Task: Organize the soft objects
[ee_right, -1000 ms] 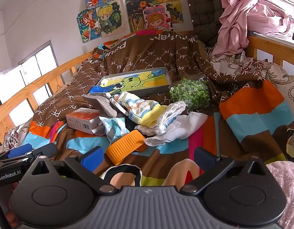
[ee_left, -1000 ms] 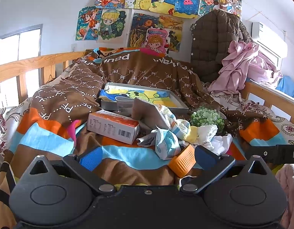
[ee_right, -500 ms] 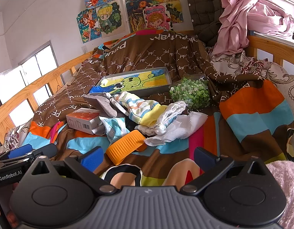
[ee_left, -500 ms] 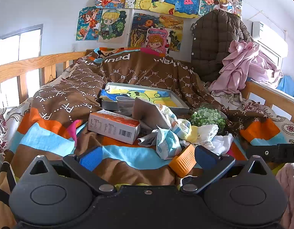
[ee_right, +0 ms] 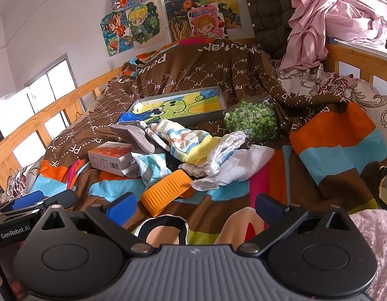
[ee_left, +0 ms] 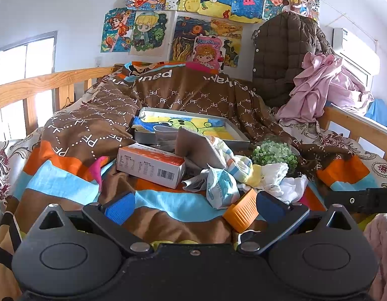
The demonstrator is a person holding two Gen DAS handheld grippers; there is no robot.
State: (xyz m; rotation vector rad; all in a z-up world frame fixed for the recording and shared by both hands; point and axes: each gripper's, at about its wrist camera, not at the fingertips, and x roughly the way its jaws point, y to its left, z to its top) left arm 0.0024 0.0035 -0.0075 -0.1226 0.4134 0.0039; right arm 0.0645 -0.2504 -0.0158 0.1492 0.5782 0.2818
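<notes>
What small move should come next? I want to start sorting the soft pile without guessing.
Probably ease the right gripper forward to the white cloth: both grippers are open and empty, and that cloth lies loose at the pile's near edge, just beyond its fingers.

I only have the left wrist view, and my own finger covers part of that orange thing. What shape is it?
Observer: In the right wrist view the orange thing is a ribbed, curved band lying flat on the blanket. Its far end meets the edge of the white rag.
Operator: Is the right gripper holding anything?
Observer: No. The right gripper is open, and only blanket shows between its fingers.
Operator: And that green clump, is it loose?
Observer: It looks contained. From the right side the green bits seem to sit inside clear plastic, beside the tray.
</notes>
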